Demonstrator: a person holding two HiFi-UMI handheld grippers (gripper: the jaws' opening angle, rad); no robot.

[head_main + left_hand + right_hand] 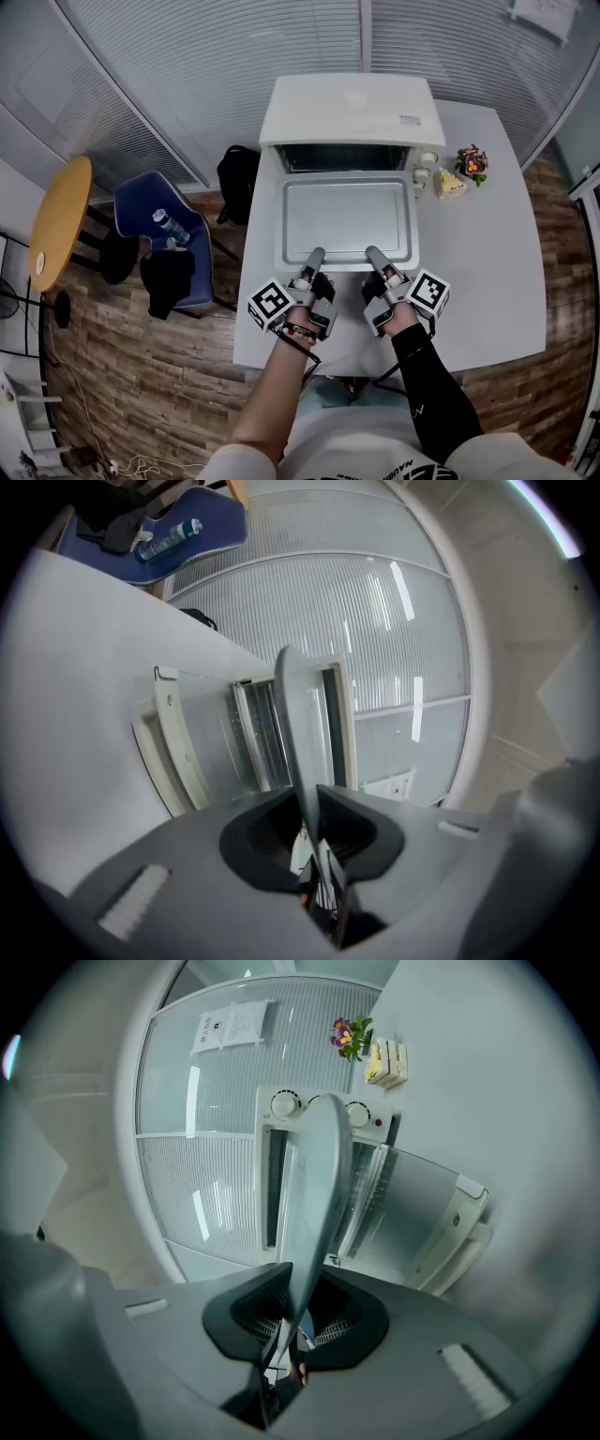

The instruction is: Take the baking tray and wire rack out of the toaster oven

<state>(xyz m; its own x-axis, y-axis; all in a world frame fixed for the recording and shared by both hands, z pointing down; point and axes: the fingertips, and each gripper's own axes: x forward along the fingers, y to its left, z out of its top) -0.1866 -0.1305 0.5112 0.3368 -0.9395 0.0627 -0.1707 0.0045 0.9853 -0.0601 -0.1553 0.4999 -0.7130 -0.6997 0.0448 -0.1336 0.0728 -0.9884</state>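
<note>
While both grippers clamp its near edge, the baking tray lies flat just outside the toaster oven, over the dropped door. Its long side runs left to right across the oven's front and its short side points into the mouth. The left gripper pinches the thin rim left of middle, the right gripper right of middle. The wire rack sits inside the oven. Everything stands on a white table.
</note>
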